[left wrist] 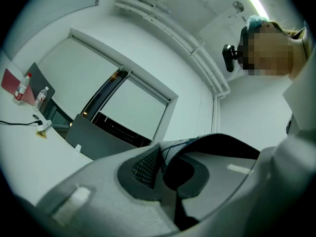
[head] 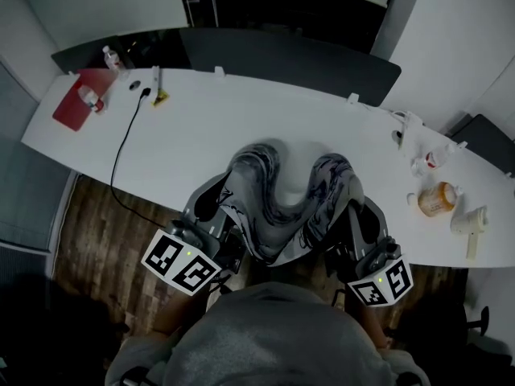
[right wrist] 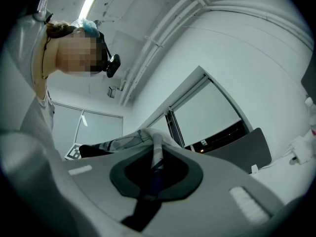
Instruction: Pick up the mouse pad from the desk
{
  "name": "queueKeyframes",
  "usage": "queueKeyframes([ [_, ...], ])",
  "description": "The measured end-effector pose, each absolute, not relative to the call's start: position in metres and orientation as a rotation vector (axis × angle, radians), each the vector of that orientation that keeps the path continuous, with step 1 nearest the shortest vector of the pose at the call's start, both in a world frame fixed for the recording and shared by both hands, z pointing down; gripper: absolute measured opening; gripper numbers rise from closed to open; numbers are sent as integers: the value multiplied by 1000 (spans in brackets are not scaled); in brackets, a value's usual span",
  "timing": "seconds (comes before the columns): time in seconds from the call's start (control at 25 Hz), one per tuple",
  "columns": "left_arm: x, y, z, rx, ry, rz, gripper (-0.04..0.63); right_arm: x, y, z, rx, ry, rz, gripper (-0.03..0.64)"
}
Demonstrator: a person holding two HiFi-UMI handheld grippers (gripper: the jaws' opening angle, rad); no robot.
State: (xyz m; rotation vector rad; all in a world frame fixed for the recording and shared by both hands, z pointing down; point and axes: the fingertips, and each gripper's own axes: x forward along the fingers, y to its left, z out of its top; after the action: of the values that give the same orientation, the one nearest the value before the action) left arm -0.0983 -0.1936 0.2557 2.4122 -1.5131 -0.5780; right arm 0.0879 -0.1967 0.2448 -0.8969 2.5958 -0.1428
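The mouse pad (head: 278, 207), marbled grey and black, hangs in the air over the front edge of the white desk (head: 201, 135). It sags in a U between my two grippers. My left gripper (head: 228, 199) is shut on the pad's left end, and its edge (left wrist: 170, 152) shows pinched between the jaws of that gripper (left wrist: 165, 168). My right gripper (head: 342, 195) is shut on the right end, where the pad (right wrist: 156, 149) runs into the closed jaws of that gripper (right wrist: 152, 171). Both grippers point slightly upward.
A red folder (head: 79, 96) and a bottle (head: 111, 57) lie at the desk's far left, with a black cable (head: 125, 147) trailing off the front edge. An orange jar (head: 437, 199) and white items (head: 471, 223) sit at the right. A dark divider panel (head: 282, 59) backs the desk.
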Motion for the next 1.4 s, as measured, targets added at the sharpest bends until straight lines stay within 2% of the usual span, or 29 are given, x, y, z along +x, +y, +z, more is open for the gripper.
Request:
queueKeyframes([
  [0.92,-131,13,266,2472,-1401,-592,9,55,22,257,-974,2546,-107,18],
  [1.4,-140,28,251,2468,-1443,-603,9,54,31,250,-952,2545,-146,18],
])
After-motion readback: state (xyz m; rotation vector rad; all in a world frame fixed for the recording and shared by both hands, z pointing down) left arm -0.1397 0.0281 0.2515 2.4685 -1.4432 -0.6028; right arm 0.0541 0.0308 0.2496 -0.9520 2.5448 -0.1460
